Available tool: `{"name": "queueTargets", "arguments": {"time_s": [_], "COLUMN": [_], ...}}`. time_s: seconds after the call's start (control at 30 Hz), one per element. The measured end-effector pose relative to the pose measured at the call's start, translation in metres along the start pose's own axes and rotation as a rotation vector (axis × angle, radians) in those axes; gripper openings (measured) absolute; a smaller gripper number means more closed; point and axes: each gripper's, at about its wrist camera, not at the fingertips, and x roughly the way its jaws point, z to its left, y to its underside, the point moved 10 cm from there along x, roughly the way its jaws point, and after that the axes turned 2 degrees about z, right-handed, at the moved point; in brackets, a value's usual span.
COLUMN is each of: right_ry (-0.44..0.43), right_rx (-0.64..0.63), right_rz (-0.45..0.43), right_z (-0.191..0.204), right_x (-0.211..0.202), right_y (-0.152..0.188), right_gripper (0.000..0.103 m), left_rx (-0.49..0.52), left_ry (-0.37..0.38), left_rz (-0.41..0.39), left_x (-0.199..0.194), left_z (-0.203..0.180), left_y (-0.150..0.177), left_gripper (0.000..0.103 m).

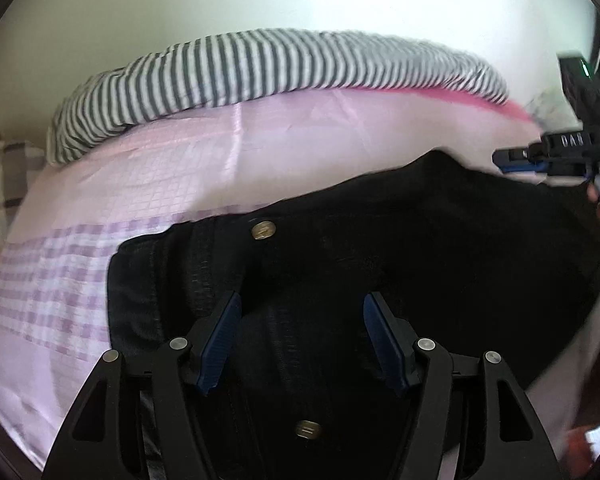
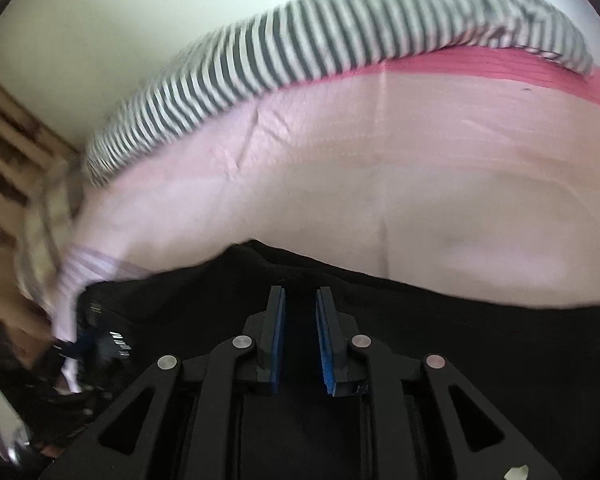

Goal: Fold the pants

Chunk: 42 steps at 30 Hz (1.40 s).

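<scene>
Black pants (image 1: 380, 248) look soft, heavyish denim; grip the waistband edge. Left claw (image 1: 302, 304) gapes; right claw (image 2: 300, 294) narrowly parted, empty.

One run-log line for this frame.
task: fold pants | left gripper: open above black pants | right gripper: narrow gap, over pants | surface: pink sheet

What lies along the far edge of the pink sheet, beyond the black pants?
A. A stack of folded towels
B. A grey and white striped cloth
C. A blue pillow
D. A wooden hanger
B: in both wrist views a grey and white striped cloth runs along the far side of the pink sheet, past the black pants.
</scene>
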Motion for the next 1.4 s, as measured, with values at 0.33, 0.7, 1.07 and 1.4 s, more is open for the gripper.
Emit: {"name": "queueTargets", "arguments": {"time_s": [0.33,0.7,1.07,1.4], "right_ry": [0.057,0.161,0.094,0.047], "right_rx": [0.32,0.759,0.877,0.835], "right_rz": [-0.213,-0.354,-0.415,-0.473], "right_z": [-0.127,-0.29,-0.344,-0.36], "right_x": [-0.152,-0.23,-0.223,-0.212], "right_y": [0.074,0.193,0.202,0.167], "right_gripper": [0.029,0.03,0.03,0.026], "left_rx": [0.015,0.114,0.181,0.153], "left_ry": [0.227,0.283,0.253,0.18], "left_rz": [-0.07,0.024,0.065,0.143], "left_x": [-0.029,0.007,0.025,0.053], "left_z": [-0.095,-0.193,-0.228,-0.213], "left_y": [-0.029,-0.018,-0.004,0.014], "left_gripper": [0.07,0.07,0.07,0.07]}}
